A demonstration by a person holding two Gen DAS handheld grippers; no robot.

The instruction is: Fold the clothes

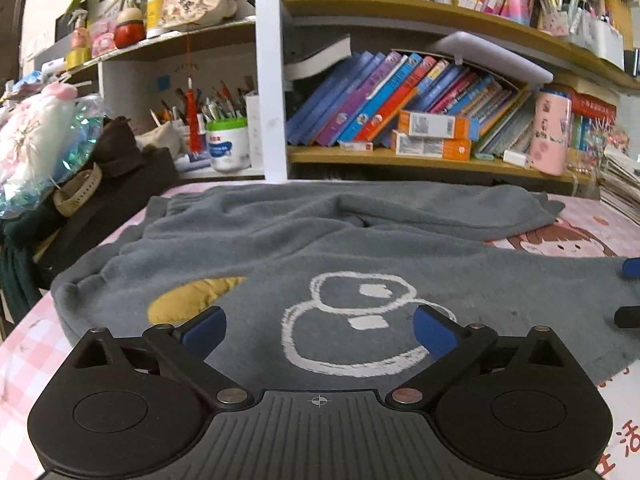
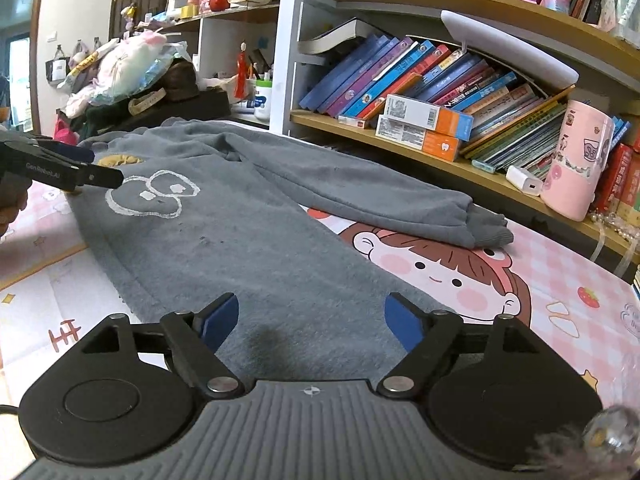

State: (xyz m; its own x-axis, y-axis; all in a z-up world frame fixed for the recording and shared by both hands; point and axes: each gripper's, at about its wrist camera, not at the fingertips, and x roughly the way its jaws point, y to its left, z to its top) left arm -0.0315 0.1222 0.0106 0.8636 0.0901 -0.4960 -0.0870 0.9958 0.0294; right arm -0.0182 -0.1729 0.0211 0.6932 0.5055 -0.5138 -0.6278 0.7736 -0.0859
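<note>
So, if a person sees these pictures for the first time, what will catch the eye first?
Probably the grey trousers spread flat across the pink cartoon table cover, with a white bow drawing near the waist. Behind them, the crowded bookshelf stands out. Both the left gripper and the right gripper hover open above the fabric.

Grey trousers [image 2: 256, 236] lie flat on the table [image 2: 568, 320] (pink cartoon cover)
</note>
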